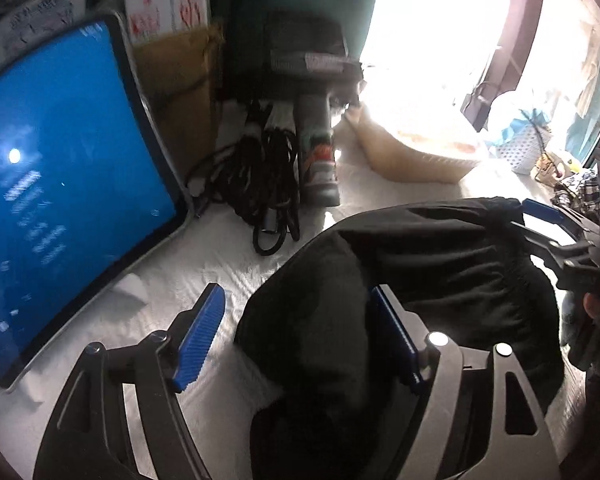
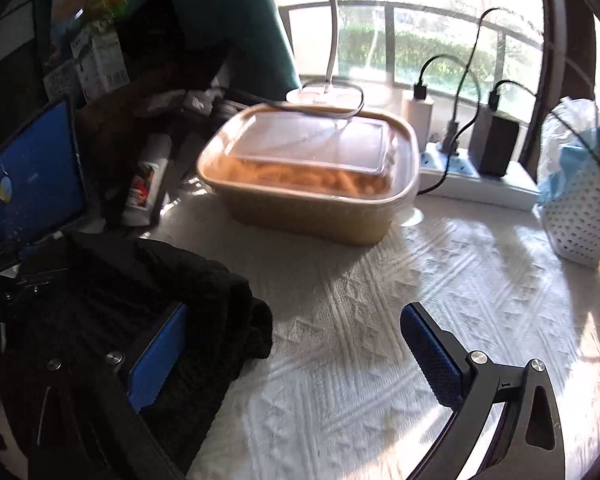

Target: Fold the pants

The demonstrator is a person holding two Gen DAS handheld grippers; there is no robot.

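Here both tongs, left (image 1: 296, 336) and right (image 2: 296, 356), gape over the pants' (image 1: 440, 272) edge; bare tablecloth (image 2: 380, 320) beside.

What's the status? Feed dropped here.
Left gripper open, right gripper open. Black pants bunched on tablecloth. Food container close behind.

1. You are working with a left gripper (image 1: 296, 340) whose black linkage arms are carrying ribbed blue pads (image 1: 199, 342).
2. Round silver screw heads are showing at its finger joints.
3. Your right gripper (image 2: 292, 356) is wearing matching textured blue pads (image 2: 430, 358) on black triangular-cutout arms.
4. White lettering is showing on the left gripper's body in the right wrist view.
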